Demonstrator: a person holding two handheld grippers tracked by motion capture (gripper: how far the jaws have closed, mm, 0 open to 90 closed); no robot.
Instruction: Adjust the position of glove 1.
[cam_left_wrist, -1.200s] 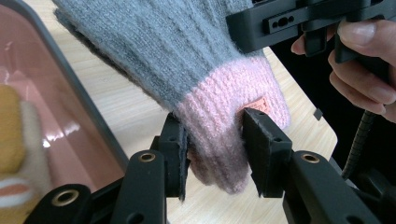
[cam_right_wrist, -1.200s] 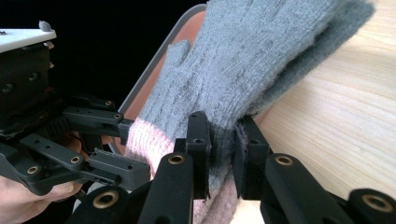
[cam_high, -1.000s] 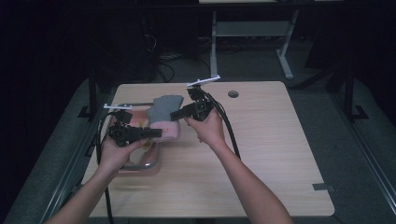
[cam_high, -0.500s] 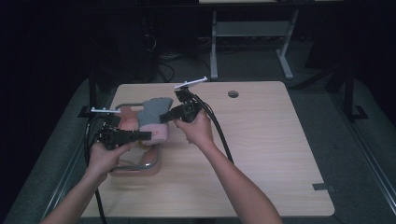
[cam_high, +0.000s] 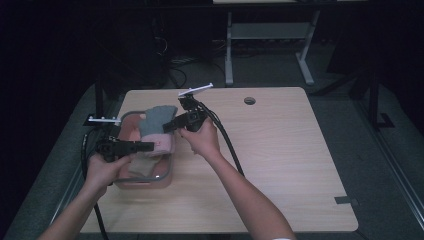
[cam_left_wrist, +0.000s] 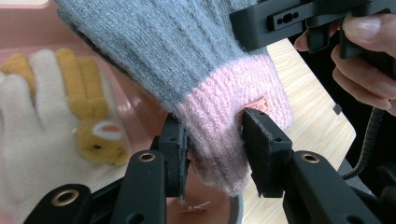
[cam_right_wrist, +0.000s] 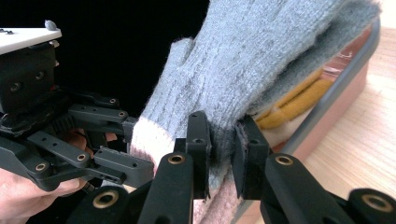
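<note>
The left gripper is clamped on the pink cuff of a grey knit glove, and just to its left, lower in the pink tray, lies a cream and mustard glove with a small animal face. Directly beyond the left gripper's jaws the glove's grey body blocks most of the tray. The right gripper pinches the same glove's grey edge near the cuff, with the tray's grey rim and bare wooden table to its right.
</note>
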